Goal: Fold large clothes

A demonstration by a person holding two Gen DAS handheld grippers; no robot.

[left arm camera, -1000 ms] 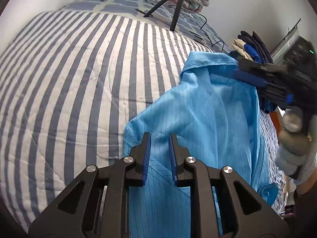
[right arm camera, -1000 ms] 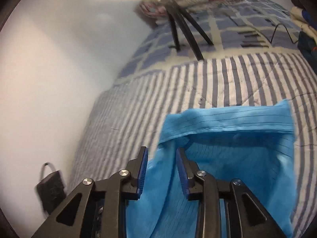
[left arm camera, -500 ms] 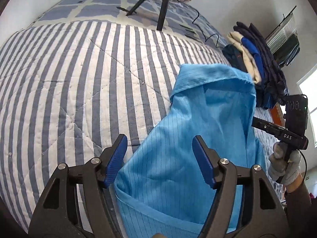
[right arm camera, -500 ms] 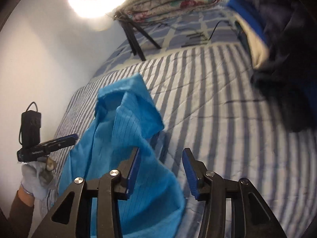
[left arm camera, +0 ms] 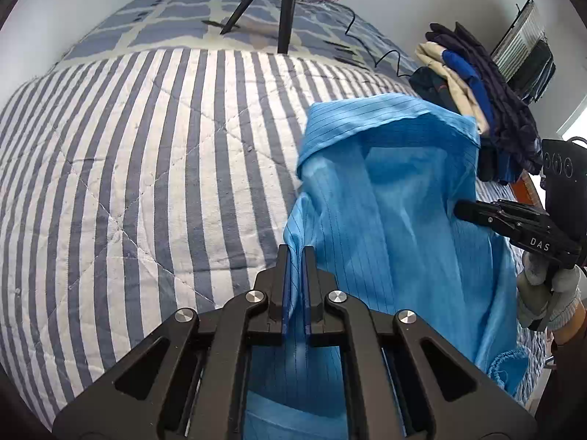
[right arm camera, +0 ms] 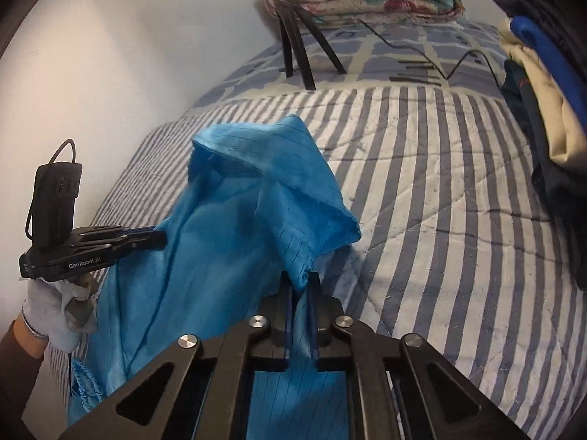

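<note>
Both tools (left arm camera: pixel 294 253) (right arm camera: pixel 301 278), angled downward, pinch blue garment (left arm camera: pixel 385 220).

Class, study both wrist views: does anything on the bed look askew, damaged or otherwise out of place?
Nothing is damaged or spilled. The blue garment hangs bunched and uneven between the two shut grippers, left and right, its collar flopped over, as expected in mid-fold. One oddity: a tripod stands on the bed itself.

Light blue pin-striped cloth garment (left arm camera: pixel 396 220) held up over the near right of the blue-and-white striped quilt (left arm camera: pixel 146 168); black tripod (left arm camera: pixel 282 11) stands far; folded clothes stack (left arm camera: pixel 477 91) lies far right.
</note>
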